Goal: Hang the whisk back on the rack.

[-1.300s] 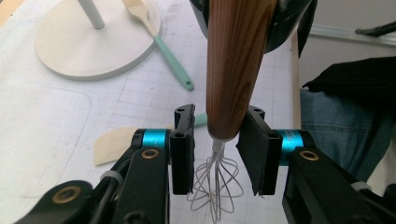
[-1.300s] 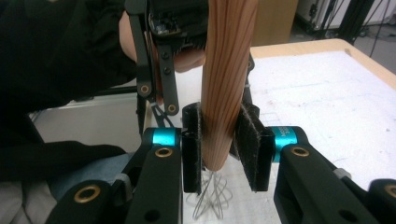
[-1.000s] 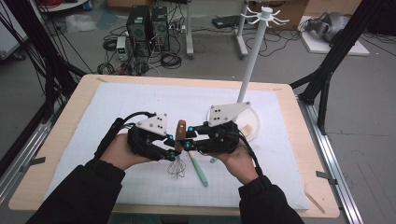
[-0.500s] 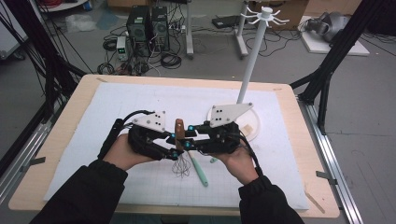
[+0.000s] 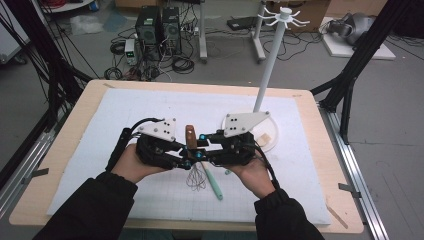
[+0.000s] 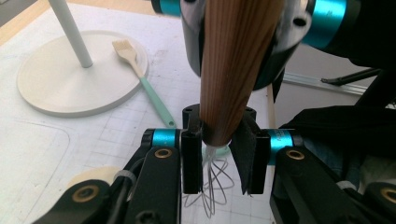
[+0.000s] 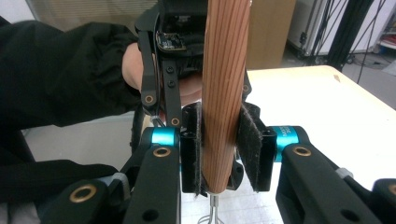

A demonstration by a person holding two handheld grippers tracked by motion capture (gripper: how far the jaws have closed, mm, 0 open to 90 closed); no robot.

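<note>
The whisk [image 5: 192, 150] stands upright at the centre of the high view, wooden handle up, wire loops just above the white mat [image 5: 125, 115]; both grippers meet on its handle from either side. In the right gripper view the handle [image 7: 224, 93] runs straight up between the two black pads [image 7: 194, 147], and both pads press its sides; the right gripper [image 5: 212, 149] is clamped on the whisk. In the left gripper view the same handle [image 6: 233, 70] comes down between the pads [image 6: 245, 154]; the left gripper [image 5: 184, 156] has just been closing its jaws around the lower end, and they now look to touch the wood on both sides, so I judge it clamped too, though more lightly set.

The step in hand looks like a handover of the whisk from one gripper to the other, caught at the point where both hold it; the next move calls for one of them to let go cleanly while the other keeps the handle upright, with no twisting between the two grips.

Below the whisk in the high view a green-handled brush [image 5: 214, 180] lies on the mat; up and to the right stands a white hook stand [image 5: 270, 60] on its round base [image 5: 272, 135], and all this rests on a wooden table [image 5: 75, 115].
</note>
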